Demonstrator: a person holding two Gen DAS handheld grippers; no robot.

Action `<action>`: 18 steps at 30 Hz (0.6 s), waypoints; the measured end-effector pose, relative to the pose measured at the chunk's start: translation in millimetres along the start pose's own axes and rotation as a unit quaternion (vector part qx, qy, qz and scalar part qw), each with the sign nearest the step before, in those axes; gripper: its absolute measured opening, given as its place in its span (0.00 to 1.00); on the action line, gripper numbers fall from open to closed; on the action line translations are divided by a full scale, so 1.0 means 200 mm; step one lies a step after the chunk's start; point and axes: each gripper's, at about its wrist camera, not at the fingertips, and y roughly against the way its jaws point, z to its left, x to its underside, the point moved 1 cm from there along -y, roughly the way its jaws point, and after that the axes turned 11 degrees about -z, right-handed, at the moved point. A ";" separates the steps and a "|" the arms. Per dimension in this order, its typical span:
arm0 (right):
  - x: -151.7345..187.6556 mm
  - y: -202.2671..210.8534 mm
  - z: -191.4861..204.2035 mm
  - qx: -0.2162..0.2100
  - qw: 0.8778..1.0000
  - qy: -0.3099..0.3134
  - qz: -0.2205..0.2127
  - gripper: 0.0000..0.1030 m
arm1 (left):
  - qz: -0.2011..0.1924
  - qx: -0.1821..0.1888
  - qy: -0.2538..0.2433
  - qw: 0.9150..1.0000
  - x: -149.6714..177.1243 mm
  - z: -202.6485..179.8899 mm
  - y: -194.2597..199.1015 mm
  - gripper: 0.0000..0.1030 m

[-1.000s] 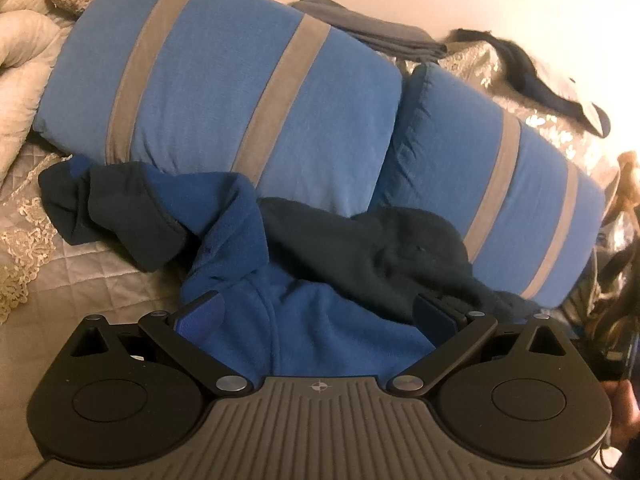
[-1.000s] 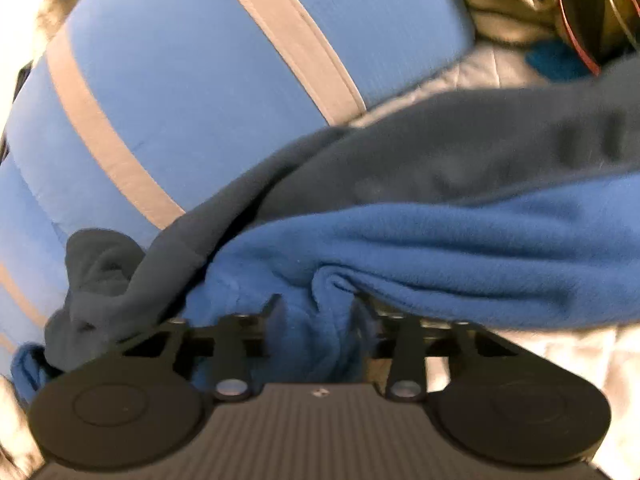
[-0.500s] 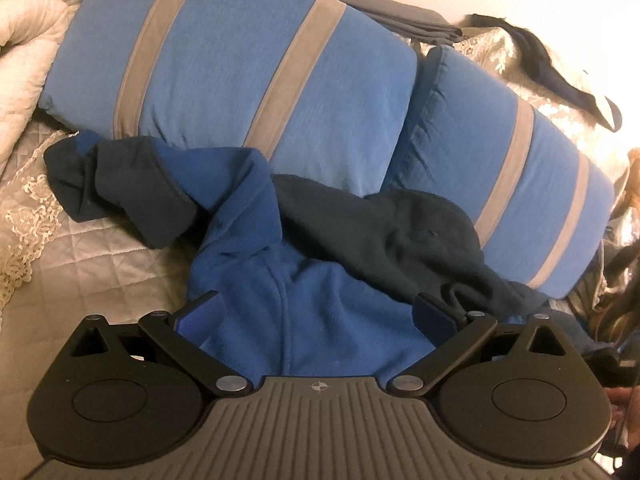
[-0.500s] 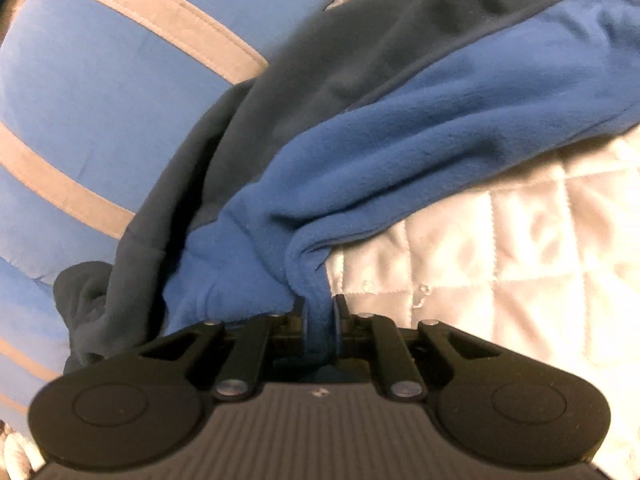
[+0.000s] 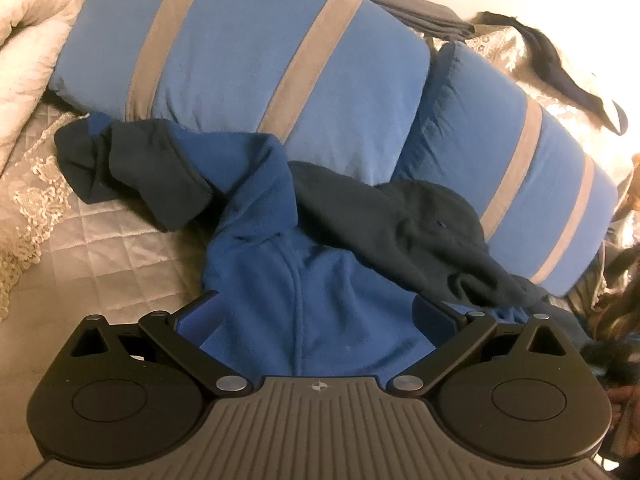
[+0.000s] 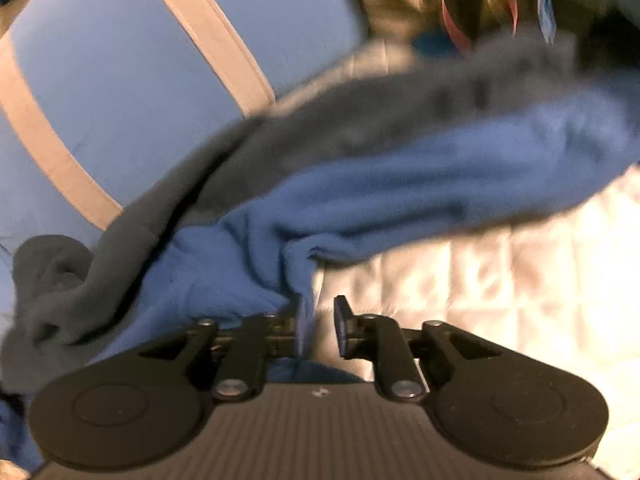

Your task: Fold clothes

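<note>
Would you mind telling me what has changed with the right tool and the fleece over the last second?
The right tool has let go: half a second ago it was shut on a fold of the blue and dark grey fleece garment; now its jaws stand apart, the fold slack beside the left one. The left tool stayed wide open over the fleece, and the striped blue pillows kept their place.

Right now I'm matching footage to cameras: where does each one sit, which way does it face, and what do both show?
Left wrist: sits on the left claw, facing along its open fingers over the blue fleece garment towards two striped pillows; a hand edge shows far right.
Right wrist: sits on the right claw, low over the quilt, fingers slightly apart with fleece beside the left one; the picture is blurred.
Shared: the garment, a striped pillow, the quilt.
</note>
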 end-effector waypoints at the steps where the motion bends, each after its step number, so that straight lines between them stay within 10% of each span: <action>1: -0.02 0.04 0.04 -0.022 0.999 0.011 -0.021 0.60 | 0.000 0.003 -0.002 1.000 0.00 -0.01 0.00 1.00; 5: -0.10 0.13 0.21 -0.111 0.988 0.071 -0.077 0.64 | 0.003 0.010 -0.015 1.000 0.02 -0.05 -0.01 1.00; 10: -0.17 -0.02 0.32 -0.160 0.985 0.048 -0.047 0.63 | 0.018 0.017 -0.022 0.999 0.05 -0.08 -0.05 1.00; 18: -0.18 -0.21 0.43 -0.150 0.989 0.019 -0.003 0.62 | 0.035 0.026 -0.028 0.999 0.07 -0.13 -0.11 1.00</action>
